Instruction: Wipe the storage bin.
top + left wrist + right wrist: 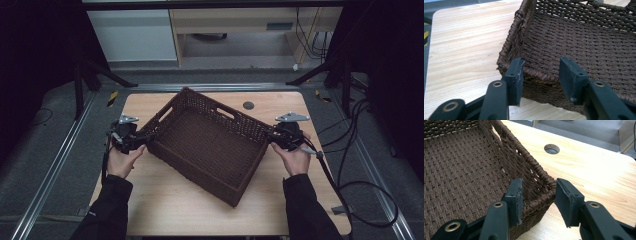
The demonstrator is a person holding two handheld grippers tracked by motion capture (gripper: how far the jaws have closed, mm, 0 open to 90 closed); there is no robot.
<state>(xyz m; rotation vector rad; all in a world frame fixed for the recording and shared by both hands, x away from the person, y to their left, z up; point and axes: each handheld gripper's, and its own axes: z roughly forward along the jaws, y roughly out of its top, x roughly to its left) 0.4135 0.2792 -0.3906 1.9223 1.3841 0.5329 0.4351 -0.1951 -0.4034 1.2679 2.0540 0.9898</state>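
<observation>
I have a dark brown woven basket (pixel 207 145) sitting empty on the light wooden worktop (pixel 165 200), turned at an angle so one corner points toward the person's side and another toward the far edge. Everything else I place against that basket.

My left gripper (pixel 141 138) is at the basket's left corner. In the left gripper view its jaws stand wide apart and straddle the rim (pixel 541 77) of the basket there: one pad sits just outside the corner, the other hangs over the inside, and neither presses on the weave. It has hold of nothing.

My right gripper (pixel 272 137) is at the basket's right corner. In the right gripper view its jaws are also apart, with the corner of the rim (pixel 546 187) between them; one pad is inside the basket, the other just outside the wall. I see no squeeze there either, so the basket rests on the worktop by itself.

A round hole (pixel 248 105) in the worktop lies just beyond the basket's far wall.
</observation>
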